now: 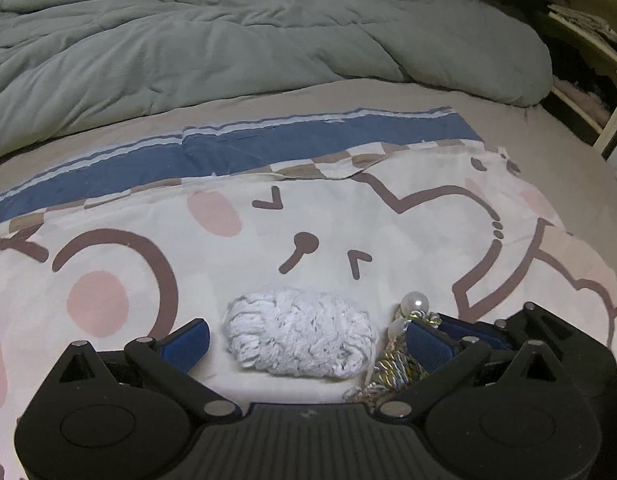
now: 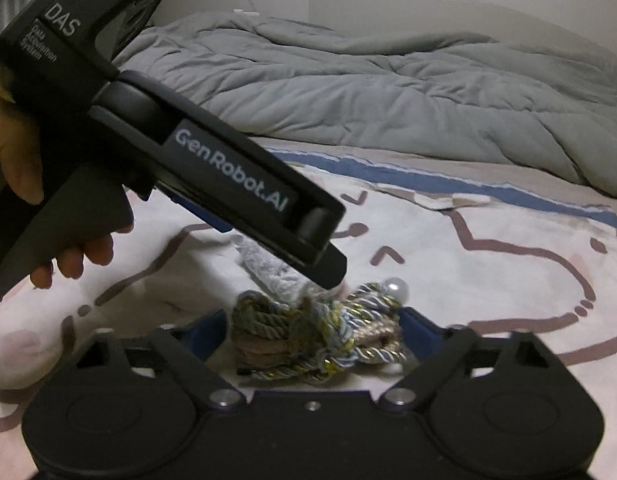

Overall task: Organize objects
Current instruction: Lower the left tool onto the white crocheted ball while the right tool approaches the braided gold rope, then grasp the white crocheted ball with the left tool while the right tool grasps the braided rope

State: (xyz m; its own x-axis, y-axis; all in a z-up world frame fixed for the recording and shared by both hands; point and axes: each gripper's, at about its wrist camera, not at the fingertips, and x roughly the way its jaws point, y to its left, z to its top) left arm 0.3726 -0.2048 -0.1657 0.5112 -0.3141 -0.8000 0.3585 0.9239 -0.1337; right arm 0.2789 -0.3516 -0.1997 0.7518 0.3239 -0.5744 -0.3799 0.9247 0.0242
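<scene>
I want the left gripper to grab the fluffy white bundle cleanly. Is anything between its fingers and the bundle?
Nothing visible blocks it: the white bundle lies between the open left gripper fingers. The braided cord with pearls crowds its right finger.

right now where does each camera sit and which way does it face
Left wrist: on the left hand-held gripper, facing across the bed; open blue fingers flank a fluffy white yarn bundle.
Right wrist: on the right hand-held gripper, open around a twisted gold-blue cord bundle; the left gripper and hand show.
Shared: both bundles, grey duvet.
</scene>
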